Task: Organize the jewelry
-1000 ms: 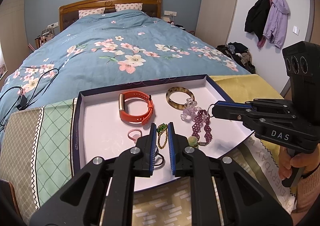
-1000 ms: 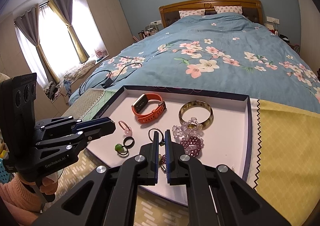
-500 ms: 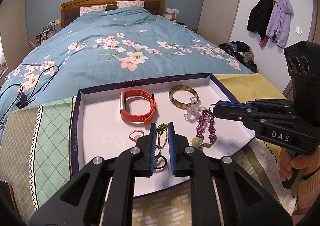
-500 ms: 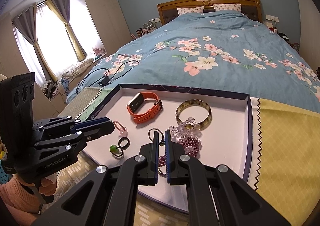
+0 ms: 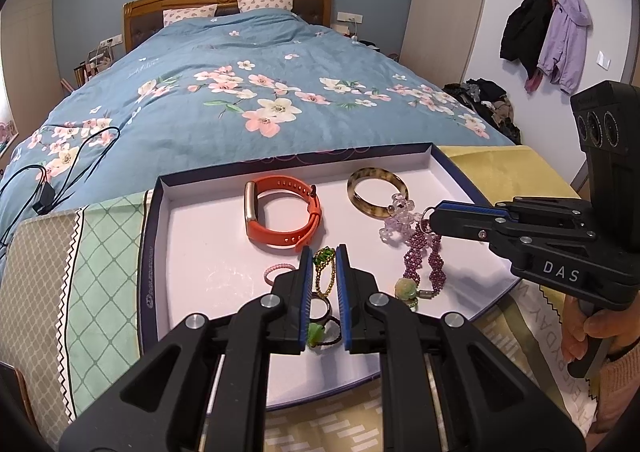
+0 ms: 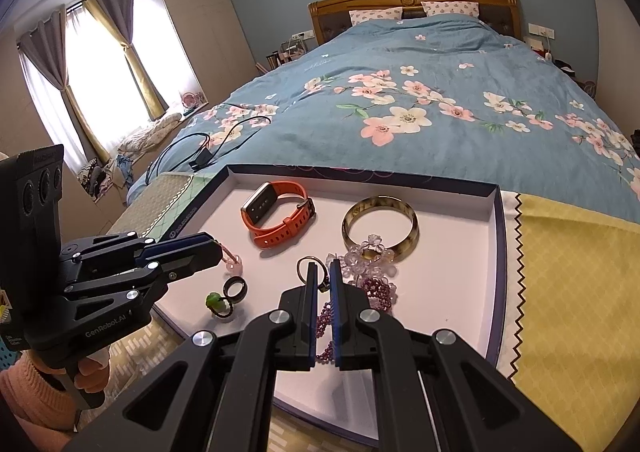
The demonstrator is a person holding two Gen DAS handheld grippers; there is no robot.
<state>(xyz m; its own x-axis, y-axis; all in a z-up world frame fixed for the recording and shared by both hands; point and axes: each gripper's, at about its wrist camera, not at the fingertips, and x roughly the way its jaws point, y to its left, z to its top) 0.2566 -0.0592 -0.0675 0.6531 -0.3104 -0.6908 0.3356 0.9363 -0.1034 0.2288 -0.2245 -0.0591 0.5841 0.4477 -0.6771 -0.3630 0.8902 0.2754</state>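
Left wrist view: left hand-held gripper (image 5: 324, 252) closed, empty, above white tray (image 5: 200, 252) holding one orange watch (image 5: 280, 212), long axis across, mid-tray toward the far edge; one bangle (image 5: 376, 192); three rings.
Right wrist view: right hand-held gripper (image 6: 324, 272) closed, empty, over purple beaded bracelet (image 6: 376, 288).

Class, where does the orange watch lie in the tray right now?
In both wrist views the orange watch lies toward the far side of the tray, left of the tortoiseshell bangle, touching neither.

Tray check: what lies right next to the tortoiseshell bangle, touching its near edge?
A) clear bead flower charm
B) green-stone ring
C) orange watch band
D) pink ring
A: the clear bead flower charm overlaps the near rim of the tortoiseshell bangle; the orange watch band lies apart.
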